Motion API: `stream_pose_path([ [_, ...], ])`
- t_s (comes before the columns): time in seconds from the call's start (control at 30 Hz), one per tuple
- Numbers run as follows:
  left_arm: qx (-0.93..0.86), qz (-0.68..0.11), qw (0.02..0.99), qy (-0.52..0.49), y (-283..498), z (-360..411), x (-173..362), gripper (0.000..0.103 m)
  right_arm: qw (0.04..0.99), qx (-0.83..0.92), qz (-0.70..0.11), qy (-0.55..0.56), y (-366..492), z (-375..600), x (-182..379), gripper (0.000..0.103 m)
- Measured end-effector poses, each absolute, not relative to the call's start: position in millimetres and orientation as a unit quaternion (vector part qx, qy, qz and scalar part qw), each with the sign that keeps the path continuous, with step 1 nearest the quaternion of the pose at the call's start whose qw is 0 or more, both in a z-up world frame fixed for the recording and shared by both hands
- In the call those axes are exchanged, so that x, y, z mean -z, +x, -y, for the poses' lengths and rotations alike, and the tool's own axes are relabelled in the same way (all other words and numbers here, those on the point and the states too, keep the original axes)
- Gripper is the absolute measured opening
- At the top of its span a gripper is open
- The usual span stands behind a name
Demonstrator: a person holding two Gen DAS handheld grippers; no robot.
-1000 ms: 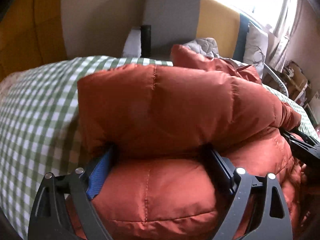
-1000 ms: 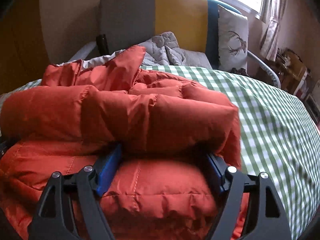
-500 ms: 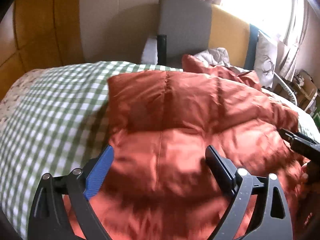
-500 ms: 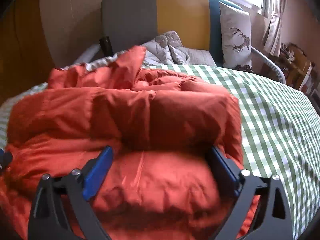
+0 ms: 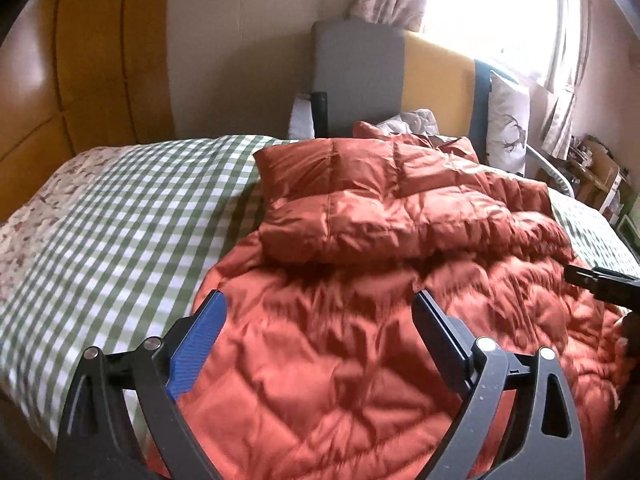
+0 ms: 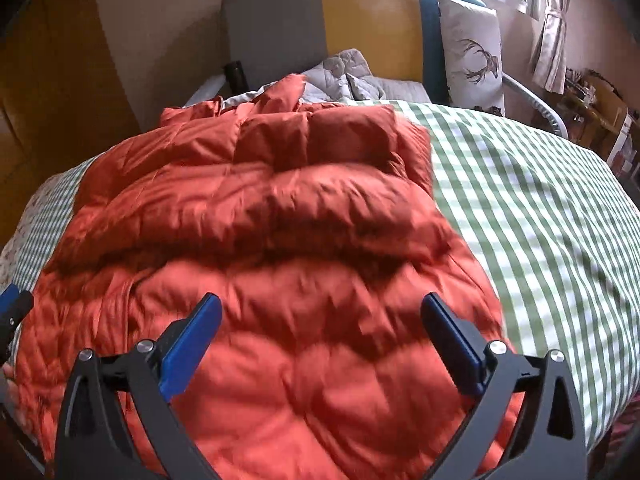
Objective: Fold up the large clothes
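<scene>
An orange-red quilted down jacket (image 5: 360, 240) lies on the green checked bed cover (image 5: 120, 216), its far part folded over into a thick band across the middle. In the right wrist view the same jacket (image 6: 280, 240) fills the centre. My left gripper (image 5: 318, 308) hovers open above the jacket's near part, nothing between its fingers. My right gripper (image 6: 320, 312) is open too, over the jacket's near half. The right gripper's tip (image 5: 600, 282) shows at the right edge of the left wrist view; the left one's blue tip (image 6: 12, 304) shows at the left edge of the right wrist view.
A grey, yellow and teal headboard (image 6: 320, 20) stands behind the bed, with a deer-print pillow (image 6: 472, 52) and a grey quilted blanket (image 6: 348, 80) against it. A wooden wardrobe (image 5: 60, 80) is on the left. Cluttered shelves (image 5: 596, 168) stand by the window on the right.
Both grippers let go of the folded jacket part and drew back and up. The folded band now rests on the jacket, farther from the fingers.
</scene>
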State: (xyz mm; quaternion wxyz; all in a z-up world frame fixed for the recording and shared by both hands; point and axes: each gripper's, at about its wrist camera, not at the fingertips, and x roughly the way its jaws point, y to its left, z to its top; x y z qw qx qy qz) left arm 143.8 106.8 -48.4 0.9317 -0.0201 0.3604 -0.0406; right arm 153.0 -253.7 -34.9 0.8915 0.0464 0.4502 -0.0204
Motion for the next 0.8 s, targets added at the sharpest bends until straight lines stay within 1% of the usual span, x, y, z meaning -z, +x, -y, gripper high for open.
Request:
stream_pose_path([
  [0.5,0.027,-0.389,0.921,-0.012,98,-126,68,0.092,0.89,0.065,-0.44,0.099,63,307,27,0.101],
  [0.8,0.022,-0.404,0.914,-0.013,89,-127,82,0.092,0.871,0.09,-0.456,0.161,42,329,48,0.101],
])
